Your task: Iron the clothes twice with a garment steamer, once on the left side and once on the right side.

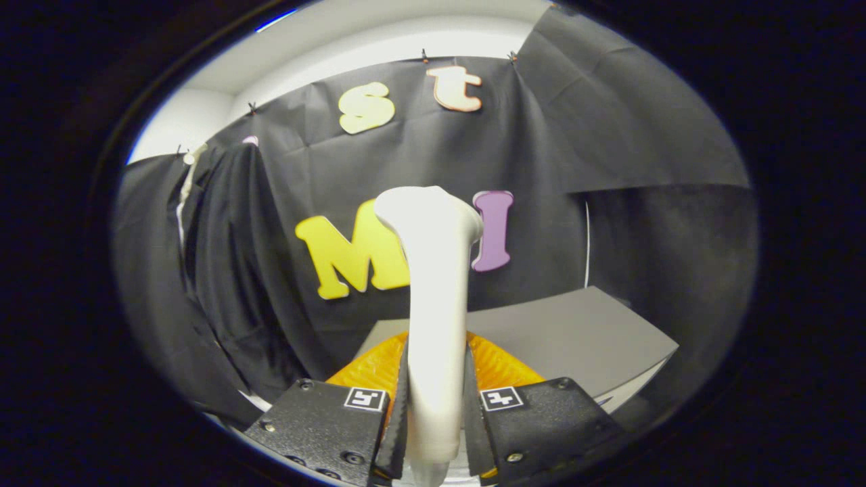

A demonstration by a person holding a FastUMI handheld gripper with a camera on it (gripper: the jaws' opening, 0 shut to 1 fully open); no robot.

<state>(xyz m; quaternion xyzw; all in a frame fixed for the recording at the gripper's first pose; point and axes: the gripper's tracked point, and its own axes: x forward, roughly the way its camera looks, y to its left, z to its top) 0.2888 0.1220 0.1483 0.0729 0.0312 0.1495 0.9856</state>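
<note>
A: Gripper (433, 433) pose?

B: Pointing fwd toward the booth wall, tilted up a bit. Both fingers (396, 412) press on the white garment steamer (436, 297), one each side of its handle, jaws narrow, clamped on it. Steamer stands upright btwn them, head flaring out at the top, well above the fingertips.

A: Clothes?

B: Dark garment (230, 270) hangs to the left of the steamer, beyond the fingers, w/ a pale hanger or collar bit (191, 159) at its top. Steamer head is apart from it, not touching.

A: Anything hidden or unclear?

B: Steamer's lower end is cut off below the fingers. Its nozzle face can't be made out from this side. Garment is black on black cloth, so its edges blur; can't tell sleeves or front from back. Orange ribbed thing (497, 365) sits just behind the fingers, mostly covered by them & the handle; can't tell what it is.

A: Room to move?

B: Grey table (575, 338) beyond the fingers to the right, its corner and front edge in view, top bare. Open gap btwn steamer and garment on the left.
</note>
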